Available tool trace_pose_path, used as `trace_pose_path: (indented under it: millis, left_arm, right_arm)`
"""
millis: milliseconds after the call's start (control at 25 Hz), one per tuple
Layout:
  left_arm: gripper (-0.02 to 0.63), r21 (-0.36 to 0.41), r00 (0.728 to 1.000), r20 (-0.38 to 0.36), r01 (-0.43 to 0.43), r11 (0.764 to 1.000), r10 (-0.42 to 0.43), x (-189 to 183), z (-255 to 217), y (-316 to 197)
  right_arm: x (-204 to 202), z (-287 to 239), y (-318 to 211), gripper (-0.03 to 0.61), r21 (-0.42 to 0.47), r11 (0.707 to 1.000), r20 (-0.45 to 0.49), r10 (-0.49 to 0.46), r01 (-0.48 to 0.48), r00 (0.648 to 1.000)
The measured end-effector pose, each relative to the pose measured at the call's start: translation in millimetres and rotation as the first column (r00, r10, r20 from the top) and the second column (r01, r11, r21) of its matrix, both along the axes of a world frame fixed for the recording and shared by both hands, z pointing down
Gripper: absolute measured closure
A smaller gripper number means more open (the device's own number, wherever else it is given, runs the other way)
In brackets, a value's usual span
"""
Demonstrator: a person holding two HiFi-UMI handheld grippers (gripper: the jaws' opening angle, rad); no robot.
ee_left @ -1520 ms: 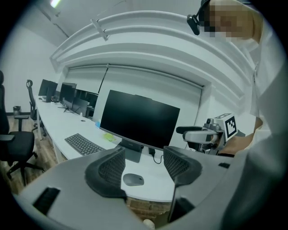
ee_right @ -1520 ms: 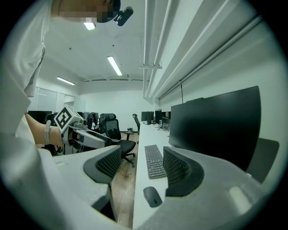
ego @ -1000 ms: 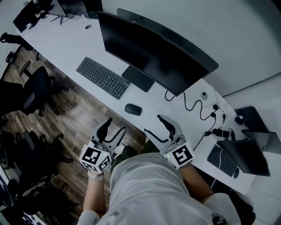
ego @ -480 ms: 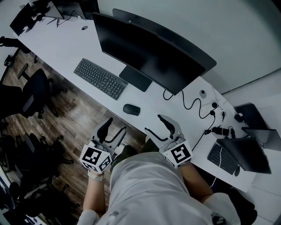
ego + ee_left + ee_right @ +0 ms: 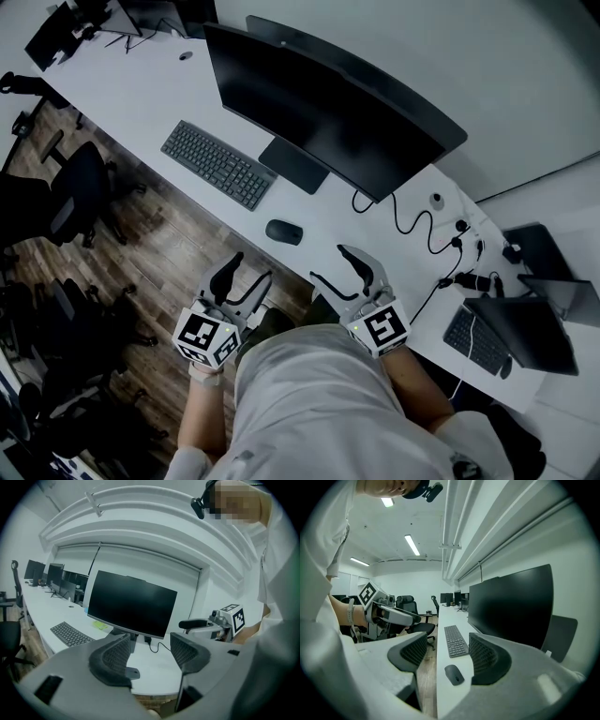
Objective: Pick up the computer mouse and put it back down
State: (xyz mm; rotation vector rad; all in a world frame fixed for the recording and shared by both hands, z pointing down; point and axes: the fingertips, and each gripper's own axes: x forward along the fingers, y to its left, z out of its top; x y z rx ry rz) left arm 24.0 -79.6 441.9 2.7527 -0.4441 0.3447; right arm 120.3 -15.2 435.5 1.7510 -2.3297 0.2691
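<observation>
No legible txt, brands, nos. or signs, keyboard [image 5: 217, 165] key legends too small to read

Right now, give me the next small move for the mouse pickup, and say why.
Probably ease the right claw forward and down toward the dark oval computer mouse: the claw is open and empty, and the mouse lies untouched on the white desk ahead, framed between its jaws.
</observation>
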Motion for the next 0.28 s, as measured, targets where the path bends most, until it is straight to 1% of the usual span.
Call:
trace_pose_path:
  millis: [160, 280]
  left_arm:
    - [0.35, -0.002, 1.0, 0.005, 0.004, 1.0, -0.004, -2.4, 0.8, -1.6]
    - [0.35, -0.005, 1.0, 0.007, 0.009, 1.0, -0.009, -2.9, 1.4, -4.0]
  right_arm:
    - [-0.5, 6.6, 0.8, 0.299, -0.027, 1.0, 0.0, 0.002, -0.002, 1.0]
    - [2.3, 6.0, -1.6, 0.299, -0.02, 1.0, 0.004, 0.017, -0.017, 1.0]
